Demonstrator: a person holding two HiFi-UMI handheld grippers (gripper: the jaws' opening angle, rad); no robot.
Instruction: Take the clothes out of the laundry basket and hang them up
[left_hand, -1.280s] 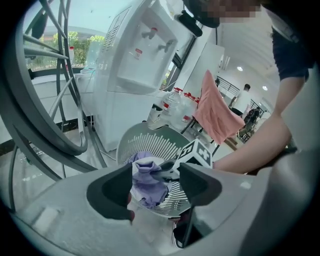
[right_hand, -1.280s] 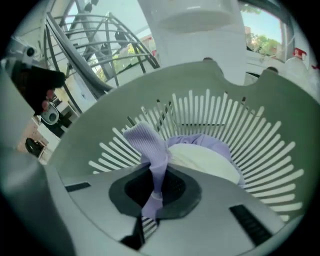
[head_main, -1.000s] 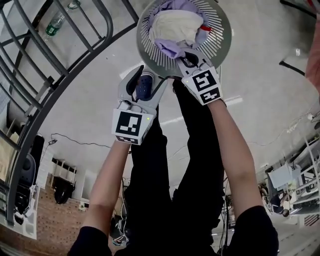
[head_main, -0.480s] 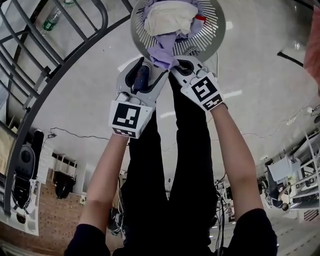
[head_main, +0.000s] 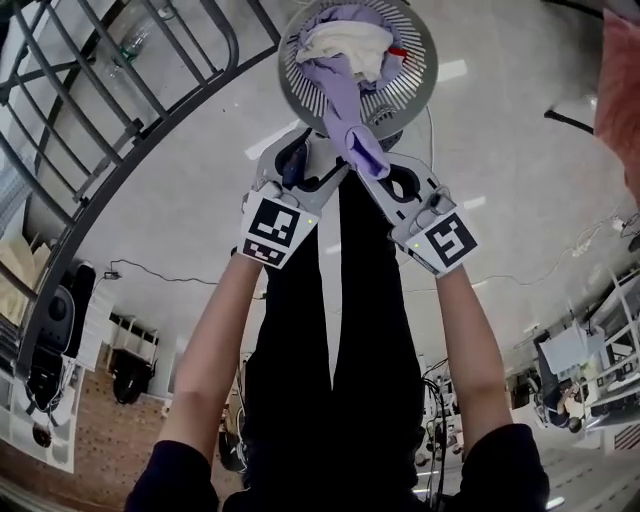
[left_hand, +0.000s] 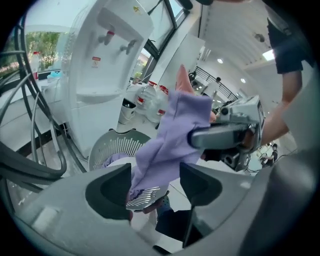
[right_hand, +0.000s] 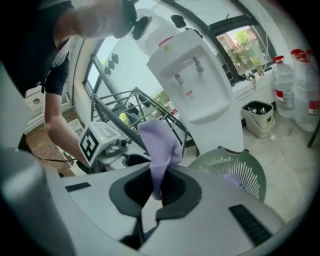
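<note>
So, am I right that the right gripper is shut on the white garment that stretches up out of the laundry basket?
Not quite: the right gripper is shut on the purple garment that stretches up out of the laundry basket; the white garment lies inside it. The right gripper view shows purple cloth pinched between the jaws.

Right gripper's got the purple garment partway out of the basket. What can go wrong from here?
1. The right gripper pinches only a narrow fold of the purple garment; it may slip as more weight lifts.
2. The garment's lower end lies in the laundry basket against the white garment, so that could be dragged out, or the basket tipped.
3. The left gripper is open; the cloth hangs bunched, awkward to hang.
</note>
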